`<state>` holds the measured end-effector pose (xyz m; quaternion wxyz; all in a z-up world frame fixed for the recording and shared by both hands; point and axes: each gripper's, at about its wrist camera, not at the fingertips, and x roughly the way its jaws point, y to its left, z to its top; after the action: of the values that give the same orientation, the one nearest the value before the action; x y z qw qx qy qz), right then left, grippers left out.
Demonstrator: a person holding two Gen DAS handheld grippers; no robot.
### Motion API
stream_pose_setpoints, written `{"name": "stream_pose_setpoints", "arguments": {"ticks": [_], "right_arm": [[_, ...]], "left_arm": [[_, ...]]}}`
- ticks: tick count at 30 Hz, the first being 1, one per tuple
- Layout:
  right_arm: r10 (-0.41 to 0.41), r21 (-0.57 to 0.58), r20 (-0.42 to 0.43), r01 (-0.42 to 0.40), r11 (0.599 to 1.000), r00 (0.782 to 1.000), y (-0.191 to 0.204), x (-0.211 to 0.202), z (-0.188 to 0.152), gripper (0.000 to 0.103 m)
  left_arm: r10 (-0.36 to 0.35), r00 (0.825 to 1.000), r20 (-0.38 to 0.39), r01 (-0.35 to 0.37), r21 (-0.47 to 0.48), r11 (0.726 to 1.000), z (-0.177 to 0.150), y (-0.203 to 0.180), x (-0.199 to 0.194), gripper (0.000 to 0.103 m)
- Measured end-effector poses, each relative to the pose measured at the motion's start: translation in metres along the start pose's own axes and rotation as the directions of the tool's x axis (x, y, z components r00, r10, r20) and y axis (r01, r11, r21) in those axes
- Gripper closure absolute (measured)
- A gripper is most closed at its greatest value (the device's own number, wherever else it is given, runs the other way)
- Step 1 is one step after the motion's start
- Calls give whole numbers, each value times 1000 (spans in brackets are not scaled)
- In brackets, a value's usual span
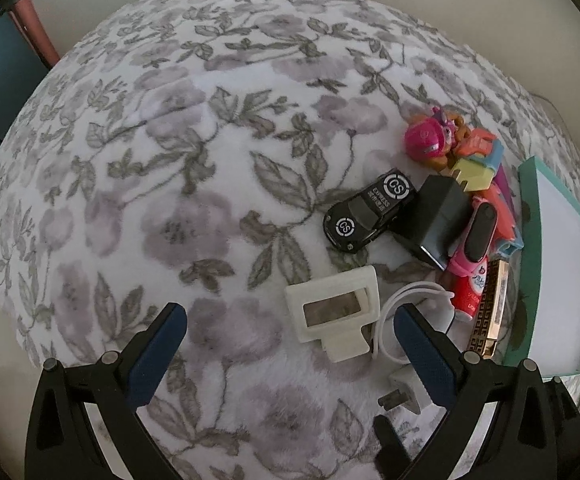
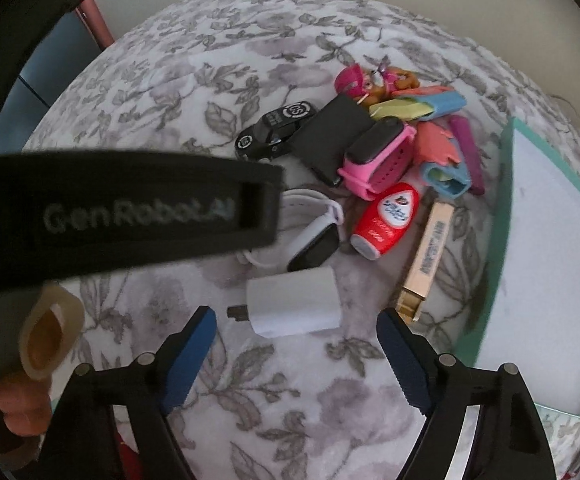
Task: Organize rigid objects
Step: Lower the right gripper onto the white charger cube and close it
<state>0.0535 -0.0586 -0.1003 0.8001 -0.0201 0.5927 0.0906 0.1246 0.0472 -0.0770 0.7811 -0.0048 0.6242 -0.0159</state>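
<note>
Blue pads line both pairs of jaws, and both stand spread with nothing pinched. My right gripper [image 2: 295, 356] points down at a white charger block [image 2: 295, 304], which lies on the floral blanket [image 2: 170, 100] just ahead of the pads, not touched by them. My left gripper [image 1: 290, 344] hangs over a white plastic clip [image 1: 333, 312], which also lies free on the blanket, with a white cable [image 1: 405, 294] looping beside the right pad. Beyond the charger block I see a white smartwatch [image 2: 313, 240], a red bottle [image 2: 385, 224] and a gold-ended box [image 2: 425, 256]. Farther out the pile holds a pink smartwatch [image 2: 377, 156], a dark case [image 2: 333, 136], a black toy car [image 2: 274, 130] and a pink toy figure [image 2: 353, 80]. At the right edge sits a teal-rimmed tray [image 2: 505, 168]. The other gripper's black body fills the left of my right view.
</note>
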Motion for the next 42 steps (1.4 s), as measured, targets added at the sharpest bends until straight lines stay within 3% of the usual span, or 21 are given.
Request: {"name": "stream_pose_setpoints", "arguments": {"ticks": [7,12,22,26,31,42], "right_arm": [[-30,3,-17,30,1000,999,4,14,5,22],[-16,20,-21,16,1000,1000,5,21,7,39],[12,52,-2,-12,999,1000,1,28,6,39],[47,80,15,-48,996,999,-11,29,4,39],[32,76,25,-34,997,999,-15,28,11,39],[46,121,61,-53,991,997,-29,-2,-16,40]], "left_arm": [[-12,1000,-17,12,-1,1000,6,0,15,0],[-21,999,-26,21,5,1000,4,-2,25,2],[-81,996,-26,81,-4,997,4,5,37,23],[-107,994,-23,107,-6,994,4,0,36,42],[-88,996,-15,87,-13,996,5,-9,32,43],[-66,998,-7,65,-96,993,-7,-3,23,44]]}}
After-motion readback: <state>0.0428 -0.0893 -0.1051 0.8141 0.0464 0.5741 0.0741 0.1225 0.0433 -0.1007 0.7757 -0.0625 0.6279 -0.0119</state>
